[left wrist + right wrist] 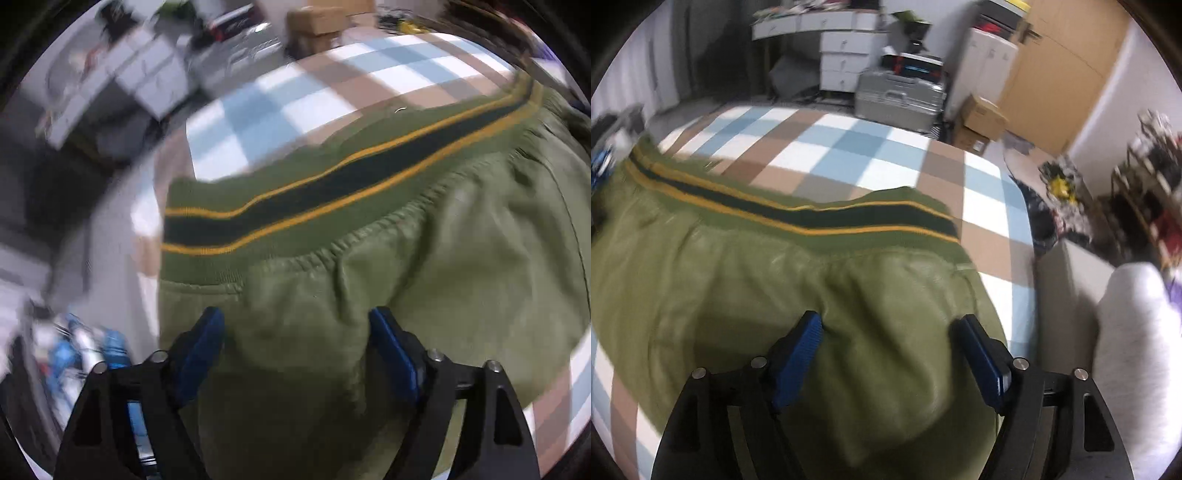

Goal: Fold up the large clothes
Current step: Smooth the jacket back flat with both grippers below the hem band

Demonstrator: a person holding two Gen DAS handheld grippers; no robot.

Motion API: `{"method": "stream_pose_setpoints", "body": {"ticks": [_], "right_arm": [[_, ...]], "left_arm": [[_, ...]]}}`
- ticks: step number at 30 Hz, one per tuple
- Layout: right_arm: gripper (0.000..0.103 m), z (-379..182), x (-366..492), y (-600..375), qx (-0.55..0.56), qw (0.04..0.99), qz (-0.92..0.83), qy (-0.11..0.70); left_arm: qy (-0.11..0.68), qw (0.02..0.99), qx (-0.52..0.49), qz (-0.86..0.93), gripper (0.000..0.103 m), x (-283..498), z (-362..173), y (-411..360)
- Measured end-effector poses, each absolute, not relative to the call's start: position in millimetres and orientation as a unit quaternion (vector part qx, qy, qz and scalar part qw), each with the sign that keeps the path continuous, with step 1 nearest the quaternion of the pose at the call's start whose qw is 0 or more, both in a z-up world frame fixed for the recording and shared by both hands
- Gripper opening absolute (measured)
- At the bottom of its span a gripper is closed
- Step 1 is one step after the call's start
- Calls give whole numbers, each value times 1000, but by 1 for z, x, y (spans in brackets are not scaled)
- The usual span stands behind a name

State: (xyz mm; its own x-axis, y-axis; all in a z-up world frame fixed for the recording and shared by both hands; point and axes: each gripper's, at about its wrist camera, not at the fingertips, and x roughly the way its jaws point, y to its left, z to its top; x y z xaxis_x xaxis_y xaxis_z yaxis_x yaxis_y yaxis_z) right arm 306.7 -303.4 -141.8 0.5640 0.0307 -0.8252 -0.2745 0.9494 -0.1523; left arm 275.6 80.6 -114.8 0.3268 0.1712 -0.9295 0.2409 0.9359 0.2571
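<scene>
Olive jacket (424,258) with dark, yellow-edged hem band, rumpled beneath both tools (297,332) (890,334), released.

I can read no text, label, brand or number in either wrist view. The cardboard boxes (982,114) just right of the silver case (899,98) carry a pale patch that may be a label, but it is too small and soft for me to make out. The case itself shows no lettering I can read. In the left view everything behind the case (243,51) is smeared by blur, so any print there is lost to me.
</scene>
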Motion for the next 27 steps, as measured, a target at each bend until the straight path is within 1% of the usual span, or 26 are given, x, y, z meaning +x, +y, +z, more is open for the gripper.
{"method": "stream_pose_setpoints", "body": {"ticks": [1, 3, 4, 6, 7, 9, 10, 11, 13, 17, 18, 19, 20, 21, 23, 24, 25, 26, 27], "right_arm": [[75, -144, 314, -308, -123, 875, 73, 463], [76, -147, 318, -313, -100, 872, 60, 475], [75, -143, 318, -309, -106, 872, 52, 475], [68, -133, 312, -299, -135, 873, 38, 467], [66, -118, 302, -293, -136, 881, 34, 452], [67, -95, 280, -287, -92, 900, 70, 421], [72, -84, 268, -282, -67, 907, 94, 405], [76, -73, 254, -270, -45, 911, 121, 391], [76, -73, 243, -247, -36, 907, 156, 389], [74, -112, 243, -181, -99, 890, 174, 410], [74, -127, 250, -175, -93, 879, 179, 432], [74, -147, 261, -173, -84, 864, 179, 463], [74, -161, 268, -173, -90, 866, 162, 465], [74, -164, 268, -173, -97, 871, 159, 454], [73, -166, 270, -173, -104, 870, 154, 457], [71, -162, 270, -173, -103, 867, 153, 462], [61, -157, 270, -176, -99, 863, 157, 470], [57, -148, 267, -185, -91, 862, 160, 473], [57, -141, 267, -196, -84, 865, 159, 468]], "left_arm": [[581, 798, 159, -12, 91, 280, -114, 85], [581, 799, 157, 6, 91, 283, -108, 86], [575, 801, 166, 16, 91, 282, -103, 84], [561, 806, 187, 31, 91, 277, -94, 78], [538, 819, 193, 37, 91, 269, -79, 72], [503, 845, 182, 15, 91, 251, -56, 59], [491, 854, 171, -7, 91, 241, -47, 49], [485, 858, 164, -32, 91, 234, -42, 41], [482, 858, 167, -67, 91, 224, -51, 20], [529, 826, 193, -37, 91, 241, -108, 16], [538, 823, 176, -37, 95, 244, -118, 22], [544, 825, 148, -32, 103, 249, -123, 32], [546, 829, 118, -32, 102, 253, -124, 40], [548, 829, 108, -34, 102, 255, -122, 44], [547, 828, 113, -39, 102, 259, -122, 43], [548, 827, 118, -41, 102, 259, -119, 43], [549, 826, 123, -40, 102, 259, -118, 43], [549, 826, 125, -37, 101, 257, -110, 47], [539, 834, 118, -29, 100, 250, -104, 49]]}}
